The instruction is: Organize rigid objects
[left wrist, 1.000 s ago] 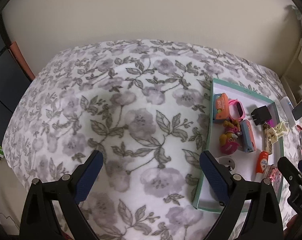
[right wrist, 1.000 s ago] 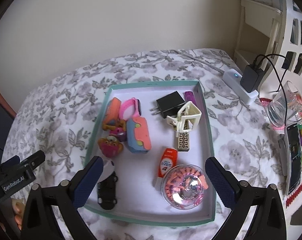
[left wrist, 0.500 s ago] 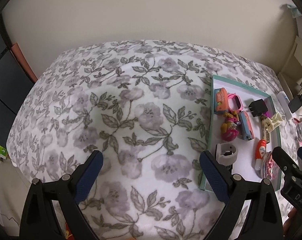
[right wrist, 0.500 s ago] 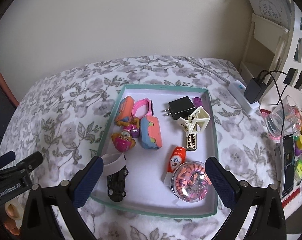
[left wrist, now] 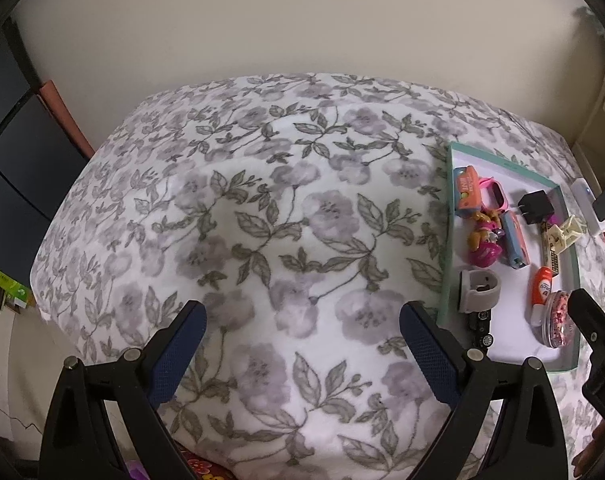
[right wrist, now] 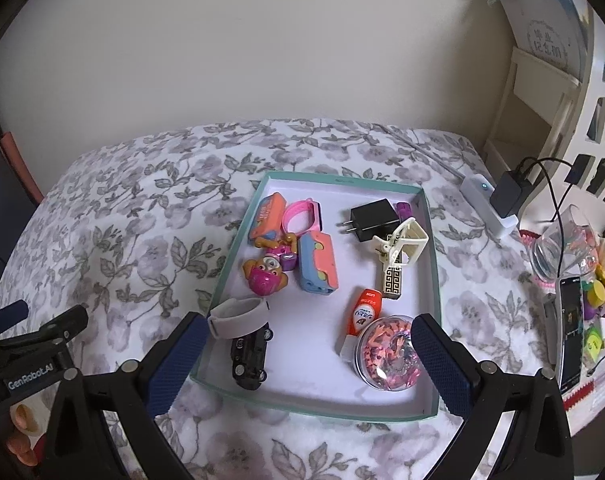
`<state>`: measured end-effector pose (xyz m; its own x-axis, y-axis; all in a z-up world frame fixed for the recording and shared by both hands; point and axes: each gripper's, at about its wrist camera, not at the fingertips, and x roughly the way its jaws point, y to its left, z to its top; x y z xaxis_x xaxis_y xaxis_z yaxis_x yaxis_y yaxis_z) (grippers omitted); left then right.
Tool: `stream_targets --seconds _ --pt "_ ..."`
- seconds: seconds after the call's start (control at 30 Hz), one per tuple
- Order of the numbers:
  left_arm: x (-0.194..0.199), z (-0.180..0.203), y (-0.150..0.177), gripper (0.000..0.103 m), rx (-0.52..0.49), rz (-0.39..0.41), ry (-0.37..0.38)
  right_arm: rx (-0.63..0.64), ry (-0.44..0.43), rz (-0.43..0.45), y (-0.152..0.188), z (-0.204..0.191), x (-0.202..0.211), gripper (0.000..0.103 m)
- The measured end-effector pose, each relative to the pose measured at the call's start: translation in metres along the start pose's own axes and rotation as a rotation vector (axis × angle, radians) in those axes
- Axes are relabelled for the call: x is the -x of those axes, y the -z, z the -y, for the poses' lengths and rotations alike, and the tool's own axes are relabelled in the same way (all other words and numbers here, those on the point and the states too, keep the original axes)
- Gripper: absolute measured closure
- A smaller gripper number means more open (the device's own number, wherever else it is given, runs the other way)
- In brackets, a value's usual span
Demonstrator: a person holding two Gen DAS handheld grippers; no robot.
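- A bed under a flowered blanket (left wrist: 262, 216) fills both views, with a plain cream wall behind it and a white shelf unit (right wrist: 542, 92) at about 2 o'clock in the right wrist view.
- A shallow teal-edged tray (right wrist: 433, 272) lies on the blanket. It sits at about 3 o'clock in the left wrist view and in the centre of the right wrist view.
- The small hard things all lie inside the tray:
  - an orange case (right wrist: 265, 216) and a pink watch (right wrist: 302, 218) at 11 o'clock;
  - a black plug (right wrist: 372, 220) and a cream clip (right wrist: 404, 242) at 1 o'clock;
  - a pink toy figure (right wrist: 264, 274) and a blue-and-orange case (right wrist: 317, 266) near the middle;
  - a grey strap (right wrist: 238, 317) resting on a black toy car (right wrist: 248, 354) at 7 o'clock;
  - an orange tube (right wrist: 360, 312) touching a clear dome of pink bits (right wrist: 390, 354) at 5 o'clock.
- The left gripper (left wrist: 301, 354) is spread wide and empty, over bare blanket just left of the tray.
- The right gripper (right wrist: 308, 360) is also spread wide and empty, raised above the tray's near edge.
- Judgement: no loose item shows on the blanket, so the sorting looks finished or nearly so, and this reads as the step between placements.
- Judgement: if anything is left to do, the next move means picking one piece, perhaps the strap lying on the car. The jaws would need to line up across its narrow side and close without nudging the pieces beside it.
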<state>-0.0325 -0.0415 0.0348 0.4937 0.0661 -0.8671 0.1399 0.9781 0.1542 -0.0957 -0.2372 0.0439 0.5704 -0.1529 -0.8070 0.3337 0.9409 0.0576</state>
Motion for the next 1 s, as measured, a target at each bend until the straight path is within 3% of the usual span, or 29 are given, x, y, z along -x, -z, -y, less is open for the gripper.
stream_targets --seconds 1.0 --pt "0.01 -0.011 0.01 0.006 -0.011 0.035 -0.028 -0.019 -0.015 -0.002 0.02 -0.008 0.024 0.0"
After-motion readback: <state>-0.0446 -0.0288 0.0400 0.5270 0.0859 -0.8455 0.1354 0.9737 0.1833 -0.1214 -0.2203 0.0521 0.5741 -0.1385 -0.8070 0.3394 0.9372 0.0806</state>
